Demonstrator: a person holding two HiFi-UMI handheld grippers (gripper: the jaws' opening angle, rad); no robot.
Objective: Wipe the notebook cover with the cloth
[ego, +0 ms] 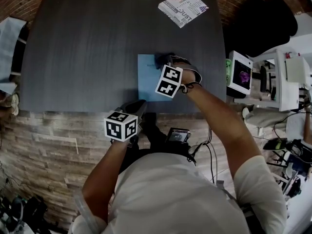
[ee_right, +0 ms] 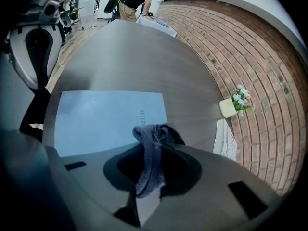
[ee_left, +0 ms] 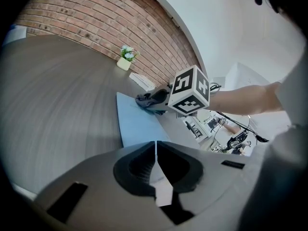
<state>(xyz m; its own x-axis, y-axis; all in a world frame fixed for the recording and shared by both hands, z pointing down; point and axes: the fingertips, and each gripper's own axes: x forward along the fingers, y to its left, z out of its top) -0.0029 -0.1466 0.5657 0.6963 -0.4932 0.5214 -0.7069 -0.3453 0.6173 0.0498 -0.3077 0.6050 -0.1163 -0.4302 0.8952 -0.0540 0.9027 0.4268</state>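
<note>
Meanwhile, the left gripper [ee_left: 155, 150] hung just off the near edge of the notebook [ego: 146, 77], its fingers pressed together on nothing. It was apparently parked there to leave the cover free for the other tool. The notebook, a thin pale-blue rectangle with a smooth matte cover, lay closed and flat on the dark wood-grain surface [ego: 87, 48], whose near edge ran just beside it. That position appeared to put it within easy reach of both arms. Well beyond the notebook's far edge stood a small pale pot of flowers [ee_right: 236, 102], clear of the work.

At the notebook's far right corner, a soft, crumpled grey-blue cloth [ee_right: 150, 134] met the cover, bunched into a loose wad. The right gripper [ee_right: 153, 150] had its fingers clamped on a fold of that cloth, with the free end trailing back between them. The hold looked firm enough to drag the fabric across the cover without letting it slip.

Farther off, beyond the notebook's far right corner, a glossy printed paper [ego: 183, 7] lay flat and askew, well apart from it.
</note>
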